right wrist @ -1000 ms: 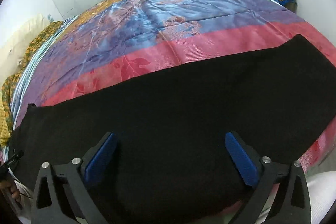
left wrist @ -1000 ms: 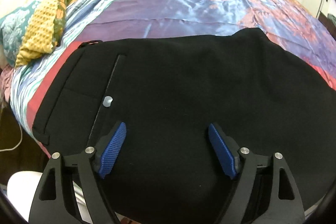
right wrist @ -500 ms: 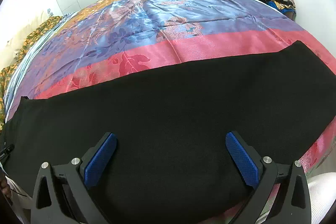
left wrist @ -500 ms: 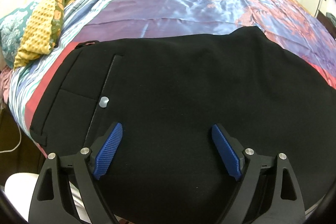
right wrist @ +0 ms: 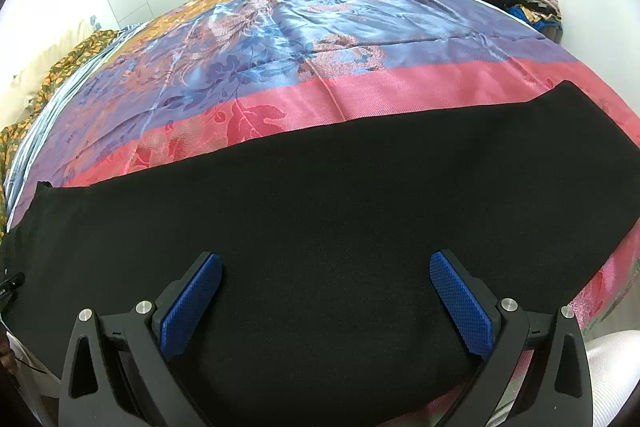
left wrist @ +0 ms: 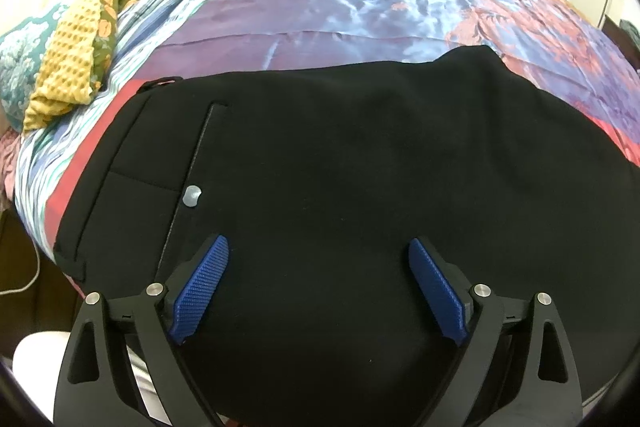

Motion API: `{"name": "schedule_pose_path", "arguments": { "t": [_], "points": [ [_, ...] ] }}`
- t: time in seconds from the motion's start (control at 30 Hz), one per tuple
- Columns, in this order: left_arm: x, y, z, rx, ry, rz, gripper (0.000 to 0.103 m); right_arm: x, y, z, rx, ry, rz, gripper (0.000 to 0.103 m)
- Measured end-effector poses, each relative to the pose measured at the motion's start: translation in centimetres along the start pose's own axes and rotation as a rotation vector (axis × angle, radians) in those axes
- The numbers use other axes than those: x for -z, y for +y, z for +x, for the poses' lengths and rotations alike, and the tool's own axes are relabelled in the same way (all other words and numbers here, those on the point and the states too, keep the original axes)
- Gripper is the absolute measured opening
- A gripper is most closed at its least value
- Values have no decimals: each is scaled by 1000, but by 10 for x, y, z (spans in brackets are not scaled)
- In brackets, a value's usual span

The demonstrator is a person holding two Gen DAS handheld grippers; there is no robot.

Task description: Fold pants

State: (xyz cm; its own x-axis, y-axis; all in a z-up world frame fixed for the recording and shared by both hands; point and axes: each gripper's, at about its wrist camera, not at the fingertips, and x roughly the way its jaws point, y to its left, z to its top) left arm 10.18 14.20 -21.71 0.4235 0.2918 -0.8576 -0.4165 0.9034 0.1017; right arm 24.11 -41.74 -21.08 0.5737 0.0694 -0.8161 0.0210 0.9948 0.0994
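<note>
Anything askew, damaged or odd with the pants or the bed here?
Nothing stands out. The black pants lie flat and smooth on the bedspread, pocket button intact; both grippers hover above them with open jaws.

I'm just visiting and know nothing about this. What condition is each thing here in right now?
Pants: spread flat on the bed, not yet folded crosswise.
Pocket button: fastened, it seems.
Left gripper: open, empty, over the waist end.
Right gripper: open, empty, over the legs.
Bedspread: laid smooth.
Yellow cloth: crumpled at the bed's edge.
</note>
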Motion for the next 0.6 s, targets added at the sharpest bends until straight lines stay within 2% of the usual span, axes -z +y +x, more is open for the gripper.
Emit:
{"name": "schedule_pose_path", "arguments": {
  "t": [0.6],
  "points": [
    [-1, -2, 2, 0, 2, 11, 98, 1, 4, 3, 33, 0, -18, 103]
  ]
}}
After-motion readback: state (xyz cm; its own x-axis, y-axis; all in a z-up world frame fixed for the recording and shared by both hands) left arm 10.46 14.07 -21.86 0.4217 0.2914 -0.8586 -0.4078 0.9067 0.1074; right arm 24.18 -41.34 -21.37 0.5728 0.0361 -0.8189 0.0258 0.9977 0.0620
